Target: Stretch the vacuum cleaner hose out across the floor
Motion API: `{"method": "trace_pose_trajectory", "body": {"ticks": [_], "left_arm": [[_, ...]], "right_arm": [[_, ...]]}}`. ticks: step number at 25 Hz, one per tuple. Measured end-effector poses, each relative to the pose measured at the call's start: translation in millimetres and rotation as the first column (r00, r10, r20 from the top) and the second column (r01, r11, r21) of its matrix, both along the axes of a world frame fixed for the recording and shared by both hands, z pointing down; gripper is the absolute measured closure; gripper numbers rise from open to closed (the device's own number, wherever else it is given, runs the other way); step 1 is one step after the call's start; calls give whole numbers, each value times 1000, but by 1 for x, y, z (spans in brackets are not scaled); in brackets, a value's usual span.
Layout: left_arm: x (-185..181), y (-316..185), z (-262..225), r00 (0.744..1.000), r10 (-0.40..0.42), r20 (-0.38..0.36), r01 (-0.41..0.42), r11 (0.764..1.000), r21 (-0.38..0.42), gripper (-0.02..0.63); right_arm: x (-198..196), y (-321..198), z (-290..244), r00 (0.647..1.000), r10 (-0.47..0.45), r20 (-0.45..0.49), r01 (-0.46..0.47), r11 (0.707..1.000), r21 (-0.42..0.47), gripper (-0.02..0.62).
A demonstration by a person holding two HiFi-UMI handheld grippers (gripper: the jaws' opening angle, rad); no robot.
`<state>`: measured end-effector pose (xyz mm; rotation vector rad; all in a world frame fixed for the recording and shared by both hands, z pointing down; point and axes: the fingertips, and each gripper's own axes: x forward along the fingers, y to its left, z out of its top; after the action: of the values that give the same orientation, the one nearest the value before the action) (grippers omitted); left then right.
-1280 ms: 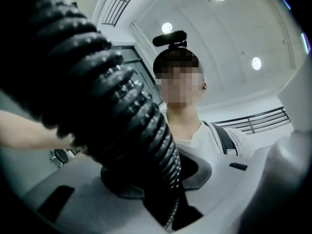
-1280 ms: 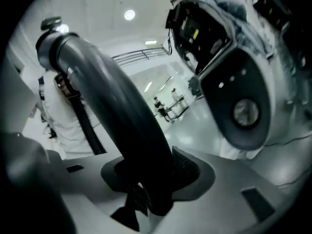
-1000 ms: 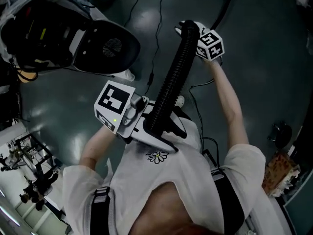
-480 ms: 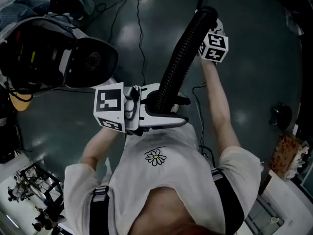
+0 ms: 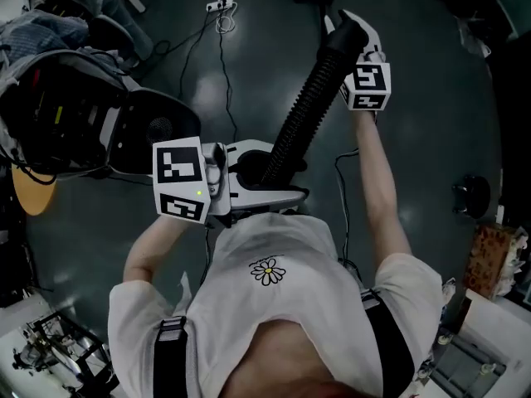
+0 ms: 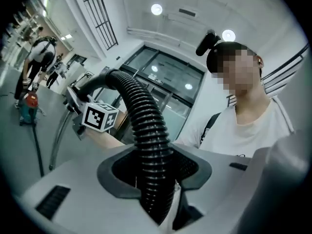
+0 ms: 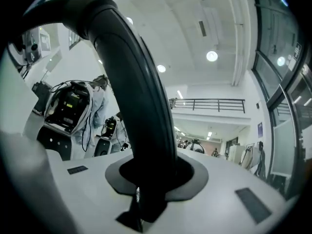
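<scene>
Left gripper (image 5: 267, 181): jaws clamped on the hose (image 5: 300, 118) at its near end, close to the person's chest. This looks like the anchoring hand, which holds one end so the other can be drawn away.
Right gripper (image 5: 347, 40): jaws closed on the hose's smooth end piece (image 7: 131, 82), at the far end of the raised span. This is probably the pulling hand.
Hose position: held in the air, nearly straight from one gripper to the other. It is above the floor (image 5: 415, 123), not yet laid out on it.
Hose material: black and closely ribbed along the span, so it should flex and lengthen. The end piece is smooth, glossy and curved, and looks rigid.
Gripper bodies: pale grey hard plastic with dark surrounds at the jaws. Each carries a marker cube (image 5: 178, 162) with black-and-white squares.
Below the hose: a dark, slightly shiny floor crossed by thin cables (image 5: 222, 65).
Left of the hose: a bulky dark object (image 5: 153, 123); what it is cannot be told.
</scene>
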<state>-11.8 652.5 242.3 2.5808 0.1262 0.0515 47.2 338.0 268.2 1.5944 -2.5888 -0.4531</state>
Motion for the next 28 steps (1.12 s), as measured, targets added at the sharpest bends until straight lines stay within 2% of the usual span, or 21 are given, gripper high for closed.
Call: {"method": "trace_pose_trajectory", "body": {"ticks": [2, 5, 8, 10, 12, 15, 17, 20, 22, 23, 24, 25, 26, 27, 28], "left_arm": [[9, 1, -14, 996, 55, -70, -57, 998, -29, 456], [13, -2, -36, 981, 111, -161, -125, 989, -80, 456], [8, -8, -53, 954, 199, -224, -228, 967, -110, 456], [2, -15, -63, 937, 236, -257, -270, 957, -109, 456], [-2, -18, -76, 930, 238, -279, -274, 957, -98, 456], [-2, 4, -92, 919, 270, -288, -305, 949, -83, 456], [1, 23, -86, 923, 309, -229, -326, 944, -41, 456], [16, 37, -57, 965, 262, -15, -260, 961, 97, 451], [27, 46, -41, 961, 246, 127, -267, 944, 191, 436], [29, 51, -39, 949, 271, 160, -300, 934, 196, 434], [29, 53, -41, 940, 308, 149, -330, 931, 159, 434], [27, 50, -49, 937, 337, 87, -344, 936, 75, 434], [24, 39, -60, 941, 338, -25, -339, 939, -58, 434], [20, 21, -72, 941, 296, -163, -328, 918, -222, 434], [16, 0, -83, 932, 225, -285, -324, 871, -371, 434]], "right_arm": [[-7, 8, -16, 999, -29, -40, 31, 999, 40, 482], [5, 8, -11, 997, -18, -69, 20, 1000, 21, 482], [8, 7, -31, 997, -9, -77, 14, 997, 70, 482], [-5, 9, -52, 997, -34, -75, 42, 992, 117, 482], [-10, 14, -62, 997, -54, -63, 62, 989, 131, 482], [-6, 39, -71, 996, -75, -54, 82, 987, 135, 482], [-7, 56, -69, 993, -95, -67, 103, 986, 131, 482], [3, 69, -60, 991, -75, -111, 90, 986, 141, 482], [9, 76, -62, 986, -60, -155, 85, 983, 161, 482], [9, 78, -66, 982, -61, -177, 92, 980, 175, 482], [6, 81, -71, 978, -67, -198, 105, 976, 191, 482], [1, 83, -77, 971, -76, -225, 125, 969, 213, 482], [-6, 87, -81, 962, -86, -260, 151, 958, 242, 482], [-11, 90, -84, 950, -92, -298, 177, 946, 273, 482], [-15, 93, -85, 940, -89, -330, 192, 936, 295, 482]]}}
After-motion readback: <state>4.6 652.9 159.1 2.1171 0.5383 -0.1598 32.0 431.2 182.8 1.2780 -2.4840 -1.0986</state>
